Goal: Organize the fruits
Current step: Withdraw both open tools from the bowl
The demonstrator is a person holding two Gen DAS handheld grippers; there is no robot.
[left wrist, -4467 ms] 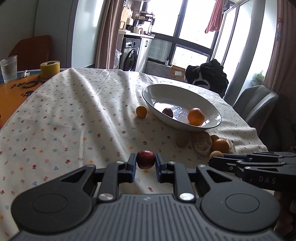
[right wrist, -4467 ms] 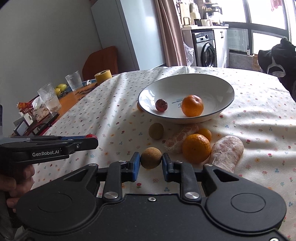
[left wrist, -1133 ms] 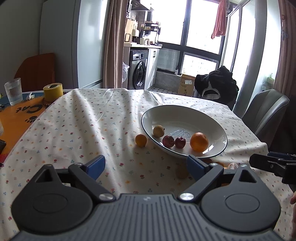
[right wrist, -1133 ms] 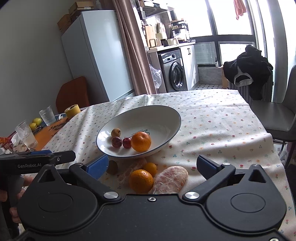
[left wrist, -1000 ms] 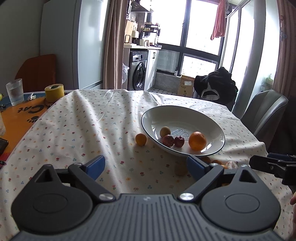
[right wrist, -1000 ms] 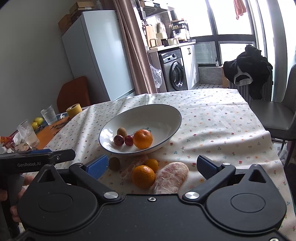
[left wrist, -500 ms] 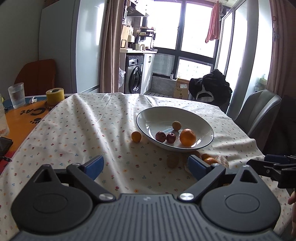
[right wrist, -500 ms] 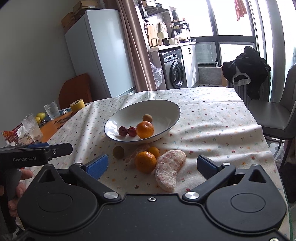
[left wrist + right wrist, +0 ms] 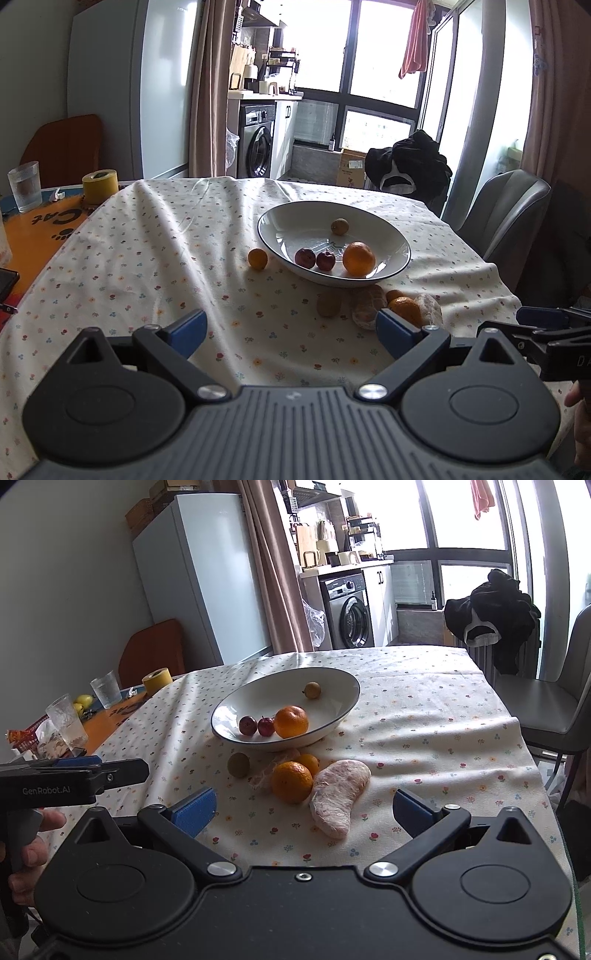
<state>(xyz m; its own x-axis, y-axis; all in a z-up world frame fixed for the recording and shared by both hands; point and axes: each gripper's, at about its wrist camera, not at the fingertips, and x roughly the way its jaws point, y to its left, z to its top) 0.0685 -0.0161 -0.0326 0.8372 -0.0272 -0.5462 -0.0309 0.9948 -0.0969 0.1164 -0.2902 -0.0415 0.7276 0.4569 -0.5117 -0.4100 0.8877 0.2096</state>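
Four fruits in the white bowl (image 9: 343, 705), five pieces outside

Both the left gripper (image 9: 291, 328) and right gripper (image 9: 303, 808) gape apart, holding nothing.

Daylight pours in from the windows (image 9: 380, 74) at the back, which are blown out to plain white in both views. The tablecloth (image 9: 424, 738) carries bright patches and soft shadows in its folds. The white bowl (image 9: 369, 221) casts a shadow toward the camera, and its inside shows a faint sheen. The near black tongs bodies sit dark and underexposed. Fisheye distortion bends the fridge (image 9: 199, 576) and the curtains (image 9: 554, 92) at the edges, and the corners darken. Focus is sharp, with no motion blur.
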